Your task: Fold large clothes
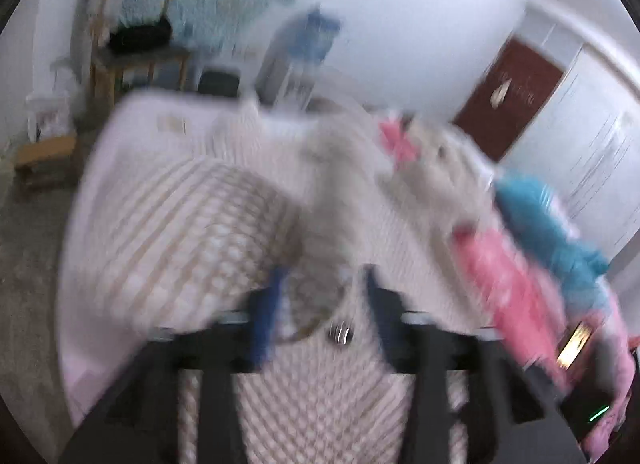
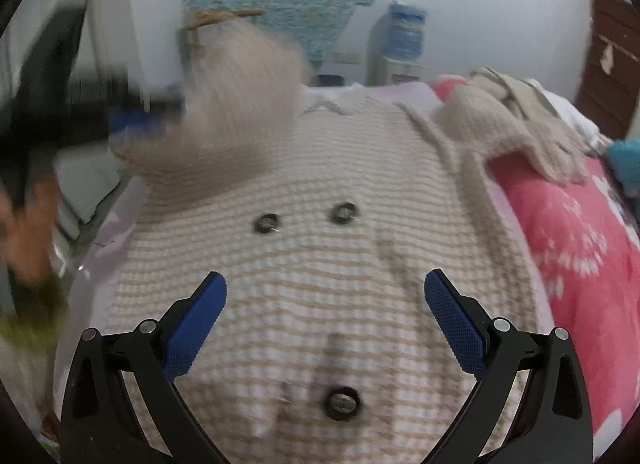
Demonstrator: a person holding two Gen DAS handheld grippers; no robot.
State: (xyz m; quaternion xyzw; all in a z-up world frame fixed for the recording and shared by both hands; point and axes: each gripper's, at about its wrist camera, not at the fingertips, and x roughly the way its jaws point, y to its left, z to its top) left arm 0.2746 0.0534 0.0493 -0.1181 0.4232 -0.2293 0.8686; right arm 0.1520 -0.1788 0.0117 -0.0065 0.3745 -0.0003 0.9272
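Observation:
A cream knitted cardigan with tan stripes (image 2: 320, 264) and dark round buttons (image 2: 342, 403) lies spread on the bed. My right gripper (image 2: 326, 292) is open and empty, hovering just above its middle. My left gripper (image 2: 140, 119) shows blurred at the left of the right wrist view, shut on a part of the cardigan (image 2: 240, 103) that it holds lifted above the rest. In the blurred left wrist view the blue fingers (image 1: 272, 304) stand close together with knit fabric (image 1: 320, 304) between them. The other sleeve (image 2: 520, 127) lies at the right.
A pink blanket (image 2: 580, 244) covers the bed's right side, with a blue cloth (image 2: 624, 159) at its far edge. A water dispenser (image 2: 400, 43) and a brown door (image 2: 608, 63) stand behind. Wooden shelves (image 1: 132, 43) and a stool (image 1: 44, 159) stand left of the bed.

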